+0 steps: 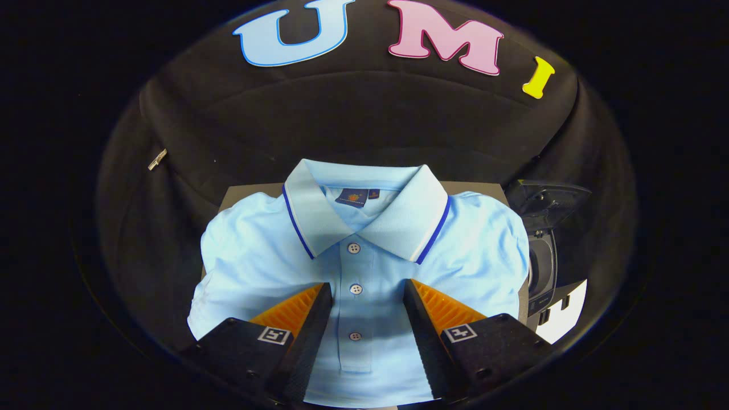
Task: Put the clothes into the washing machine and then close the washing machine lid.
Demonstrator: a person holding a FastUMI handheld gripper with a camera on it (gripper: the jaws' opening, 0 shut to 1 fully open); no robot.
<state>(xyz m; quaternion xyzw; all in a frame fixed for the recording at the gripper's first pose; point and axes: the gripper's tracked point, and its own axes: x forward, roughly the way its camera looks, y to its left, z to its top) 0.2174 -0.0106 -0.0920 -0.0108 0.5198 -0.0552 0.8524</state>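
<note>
A light blue polo shirt lies folded, front up, on a small grey bench whose far corners show past the shoulders. Its collar, edged with a dark blue stripe, points away from the jaws, and the buttoned placket runs straight down between them. The gripper hangs over the shirt's chest with its jaws spread wide apart, one on each side of the placket and gripping nothing; whether the tips touch the cloth I cannot tell. The middle button sits right between the tips. To the right of the jaws, just past the shirt's sleeve, stands the dark washing machine with its lid raised.
</note>
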